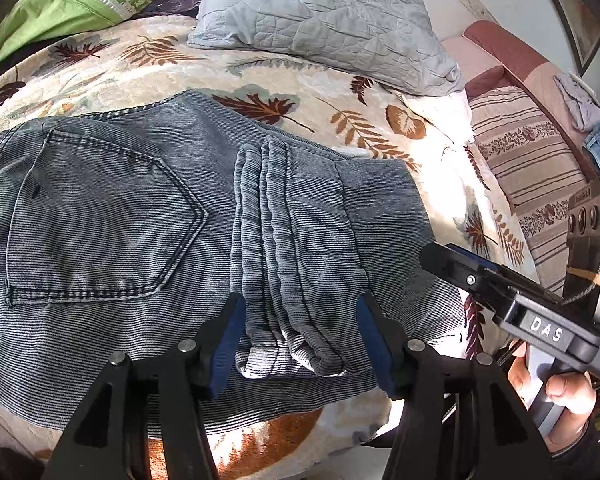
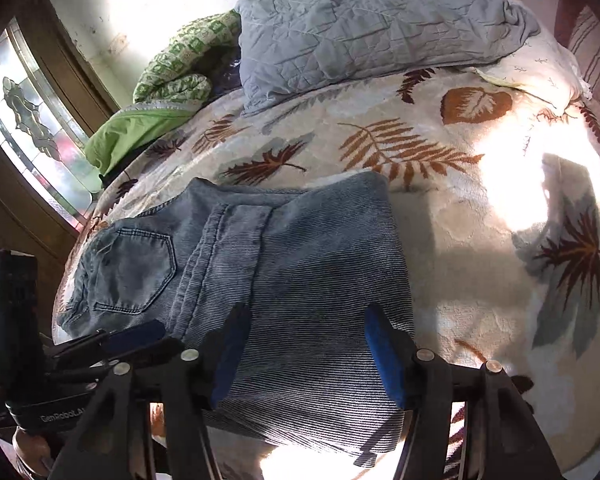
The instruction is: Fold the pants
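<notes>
Grey-blue striped jeans (image 1: 140, 220) lie folded on the bed, back pocket (image 1: 100, 220) up, leg hems (image 1: 292, 240) laid across the seat. My left gripper (image 1: 300, 344) is open, its blue pads on either side of the hem ends, holding nothing. My right gripper (image 2: 304, 352) is open over the folded edge of the jeans (image 2: 300, 264), empty. The right gripper also shows at the right of the left wrist view (image 1: 500, 284). The left gripper also shows at the lower left of the right wrist view (image 2: 132, 340).
A leaf-patterned blanket (image 2: 440, 200) covers the bed. A grey quilted pillow (image 1: 324, 20) and a green cloth (image 1: 60, 12) lie at the far side. A striped sofa (image 1: 532, 168) stands on the right. A window (image 2: 28, 120) is on the left.
</notes>
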